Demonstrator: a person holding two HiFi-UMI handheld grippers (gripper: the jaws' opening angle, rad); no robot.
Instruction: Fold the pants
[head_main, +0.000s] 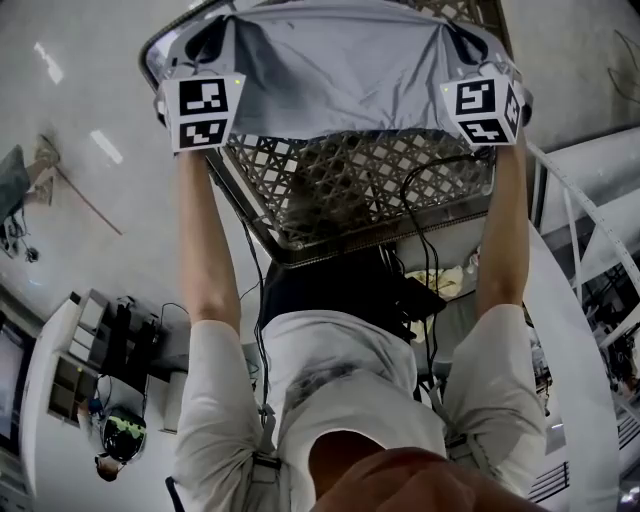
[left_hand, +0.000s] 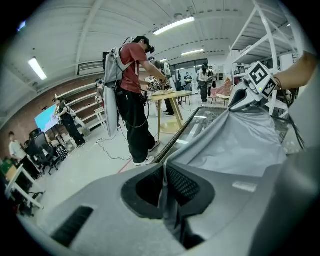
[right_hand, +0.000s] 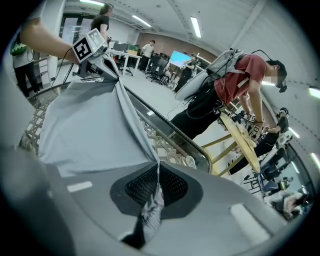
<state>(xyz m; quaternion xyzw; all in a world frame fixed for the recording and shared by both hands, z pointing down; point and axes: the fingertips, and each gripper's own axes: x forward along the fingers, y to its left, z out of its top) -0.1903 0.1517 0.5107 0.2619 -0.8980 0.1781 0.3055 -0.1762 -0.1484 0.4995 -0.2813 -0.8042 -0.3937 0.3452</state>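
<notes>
Light grey pants (head_main: 340, 70) hang stretched wide between my two grippers over a lattice-topped table (head_main: 350, 190). My left gripper (head_main: 207, 48) is shut on the pants' left edge, its marker cube just below it. On the pants' right edge my right gripper (head_main: 466, 48) is shut. In the left gripper view the cloth (left_hand: 240, 145) runs out of the pinched jaws (left_hand: 164, 187) towards the other gripper (left_hand: 260, 77). The right gripper view shows a fold of fabric (right_hand: 85, 130) clamped between the pads (right_hand: 155, 187), with the left gripper (right_hand: 92, 47) far across.
The table's rounded metal rim (left_hand: 175, 142) lies under the cloth. A person in a red shirt (left_hand: 132, 90) works at a wooden table (right_hand: 240, 137) nearby. White frame tubes (head_main: 590, 220) stand to the right. Cables (head_main: 420, 230) trail from the grippers down to my waist.
</notes>
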